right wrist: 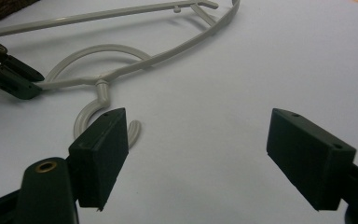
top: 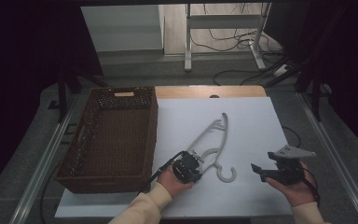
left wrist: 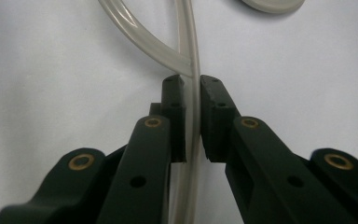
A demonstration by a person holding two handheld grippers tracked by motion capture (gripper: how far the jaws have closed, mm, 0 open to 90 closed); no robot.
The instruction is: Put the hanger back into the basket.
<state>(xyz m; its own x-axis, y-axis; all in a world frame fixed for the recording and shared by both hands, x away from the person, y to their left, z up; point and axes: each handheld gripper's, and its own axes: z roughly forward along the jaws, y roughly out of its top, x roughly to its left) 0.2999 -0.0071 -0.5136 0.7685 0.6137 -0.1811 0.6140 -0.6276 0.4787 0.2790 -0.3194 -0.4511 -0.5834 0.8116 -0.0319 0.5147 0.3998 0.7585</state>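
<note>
My left gripper (top: 196, 163) has its jaws clamped on a thin arm of the plastic hanger (top: 213, 145); in the left gripper view the pads (left wrist: 175, 109) press the pale bar (left wrist: 195, 112) from both sides, just below the spot where a curved brace joins it. The hanger lies flat on the white table (top: 256, 121), its hook (top: 227, 174) pointing toward me and its shoulders reaching away toward the far edge. My right gripper (top: 257, 170) sits off to the right, well apart from the hanger, jaws spread wide with nothing between them; in the right gripper view the hook (right wrist: 93, 114) lies just beyond its near pad. I judge the grasp is made and the lift comes next. The wicker basket (top: 107, 135) stands just to the left, so I expect to raise the hanger clear of the table and swing it over the rim, watching that the long free end does not catch on the basket wall.
</note>
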